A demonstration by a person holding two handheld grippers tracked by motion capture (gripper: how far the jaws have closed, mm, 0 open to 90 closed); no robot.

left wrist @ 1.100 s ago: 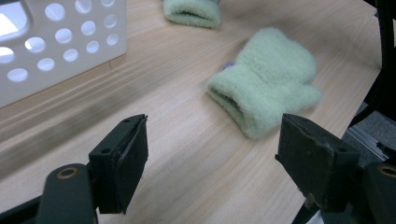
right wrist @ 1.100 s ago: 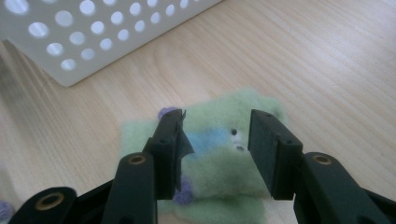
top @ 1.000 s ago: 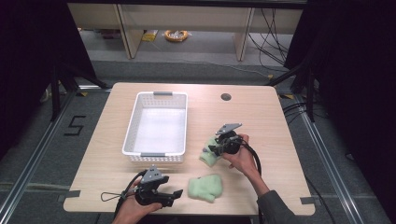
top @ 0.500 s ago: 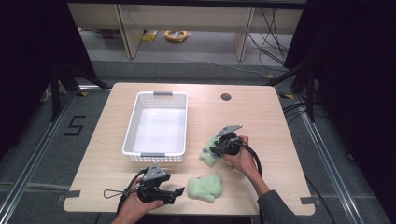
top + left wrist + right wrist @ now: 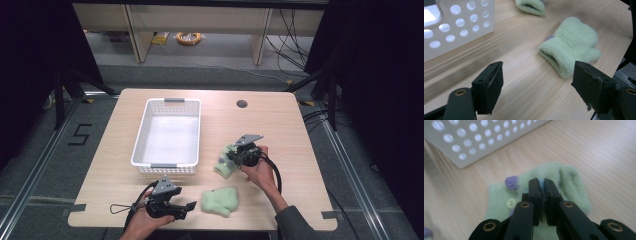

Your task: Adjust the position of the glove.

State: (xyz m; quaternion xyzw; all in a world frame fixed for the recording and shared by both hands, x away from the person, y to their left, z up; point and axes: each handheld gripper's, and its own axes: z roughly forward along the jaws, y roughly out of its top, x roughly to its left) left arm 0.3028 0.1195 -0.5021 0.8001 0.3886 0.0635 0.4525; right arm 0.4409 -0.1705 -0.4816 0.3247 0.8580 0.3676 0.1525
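The wooden table [image 5: 300, 130] carries everything, its pale top bare apart from a small round cable hole [image 5: 242, 104] near the far edge; around it lie grey carpet, dark curtains at both sides and, beyond the far edge, shelving with loose cables on the floor. Largest on the table is the white perforated basket [image 5: 170, 134], standing empty left of centre, probably where the soft things are meant to go. Right of it lies a pale green mitten [image 5: 571, 185] with a purple bobble and a small button, and the right gripper [image 5: 235, 159] is down on it: its jaws have just been closing and now stand pressed together with a fold of the fleece pinched between them, a hold that looks ready for a lift toward the basket. A second green mitten [image 5: 571, 45] lies flat near the table's near edge, just ahead of the left gripper [image 5: 186, 208], whose jaws are spread wide and hold nothing, seemingly aimed at its cuff.
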